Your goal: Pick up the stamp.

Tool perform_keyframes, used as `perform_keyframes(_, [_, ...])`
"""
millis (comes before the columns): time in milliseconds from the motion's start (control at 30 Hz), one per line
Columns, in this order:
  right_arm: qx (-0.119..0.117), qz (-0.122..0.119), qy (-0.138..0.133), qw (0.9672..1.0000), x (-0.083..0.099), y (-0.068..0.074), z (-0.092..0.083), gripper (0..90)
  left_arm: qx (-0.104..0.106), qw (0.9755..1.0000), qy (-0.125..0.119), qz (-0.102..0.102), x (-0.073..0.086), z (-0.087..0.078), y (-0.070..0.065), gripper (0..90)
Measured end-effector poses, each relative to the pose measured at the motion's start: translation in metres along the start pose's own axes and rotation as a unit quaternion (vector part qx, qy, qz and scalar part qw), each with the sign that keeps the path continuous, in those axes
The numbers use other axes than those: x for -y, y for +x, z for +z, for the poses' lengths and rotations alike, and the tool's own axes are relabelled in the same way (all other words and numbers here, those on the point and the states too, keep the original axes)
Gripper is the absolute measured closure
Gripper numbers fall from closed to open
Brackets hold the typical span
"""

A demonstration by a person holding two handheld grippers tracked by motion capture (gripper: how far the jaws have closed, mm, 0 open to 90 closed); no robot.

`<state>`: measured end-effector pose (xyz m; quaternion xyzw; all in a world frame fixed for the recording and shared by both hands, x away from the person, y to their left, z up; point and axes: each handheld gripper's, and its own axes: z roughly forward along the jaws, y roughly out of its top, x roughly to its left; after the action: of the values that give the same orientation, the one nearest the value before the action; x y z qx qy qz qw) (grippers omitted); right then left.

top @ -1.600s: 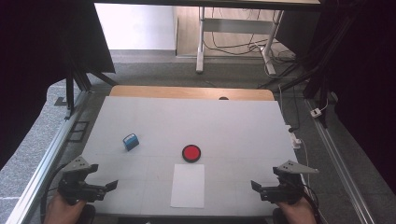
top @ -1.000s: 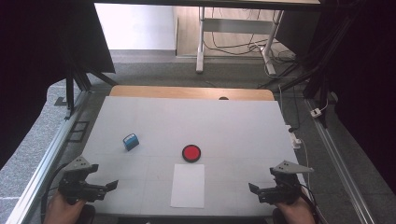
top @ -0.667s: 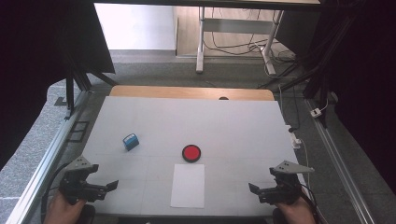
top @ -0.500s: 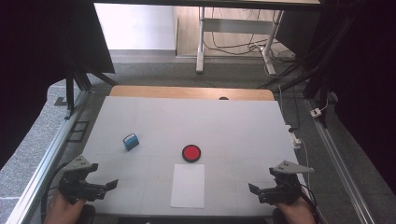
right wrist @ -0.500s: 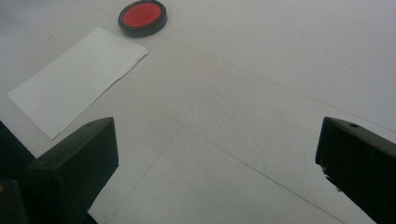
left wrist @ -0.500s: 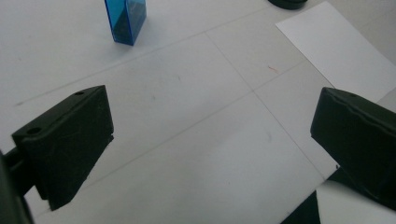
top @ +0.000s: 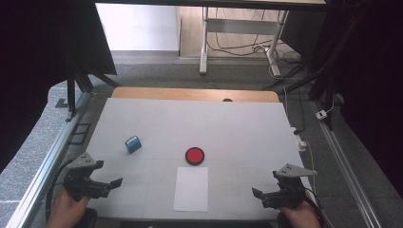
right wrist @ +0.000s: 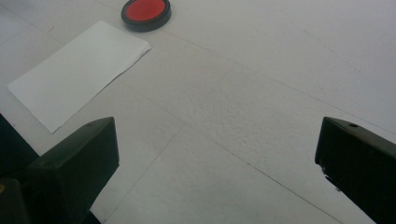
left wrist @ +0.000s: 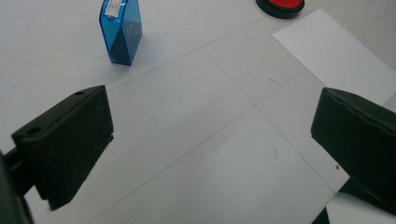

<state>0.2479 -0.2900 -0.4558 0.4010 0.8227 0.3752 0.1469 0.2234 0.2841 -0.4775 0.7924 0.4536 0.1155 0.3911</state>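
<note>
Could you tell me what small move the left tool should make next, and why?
Probably ease the left tool forward toward the blue stamp. Its jaws stand wide open and empty, and the stamp stands upright just ahead of it, apart from the red ink pad and the white paper.

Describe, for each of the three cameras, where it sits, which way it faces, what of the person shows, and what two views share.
High view: above the near table edge, facing forward and down on the table; both hands, left gripper and right gripper show.
Left gripper view: rides the left gripper, facing the blue stamp; its open jaws show.
Right gripper view: rides the right gripper, facing the white paper; its open jaws show.
Shared: both gripper views include the red ink pad and the paper.
</note>
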Motion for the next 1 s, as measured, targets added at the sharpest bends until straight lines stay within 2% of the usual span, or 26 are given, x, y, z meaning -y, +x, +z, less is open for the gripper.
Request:
perform_keyframes(233, [-0.001, -0.003, 0.004, 1.0, 0.0, 0.0, 0.001, 0.0, 0.009, 1.0, -0.005, 0.001, -0.003, 0.006, 0.008, 0.0])
perform_keyframes(533, [0.0, -0.007, 0.006, 1.0, -0.001, 0.001, 0.001, 0.0, -0.008, 0.9999, -0.01, -0.002, -0.01, 0.012, 0.017, 0.0])
perform_keyframes(1000, [0.002, -0.008, 0.009, 0.9999, -0.001, 0.001, 0.002, 0.0, -0.024, 0.9997, -0.001, -0.006, -0.028, 0.028, 0.031, 0.0])
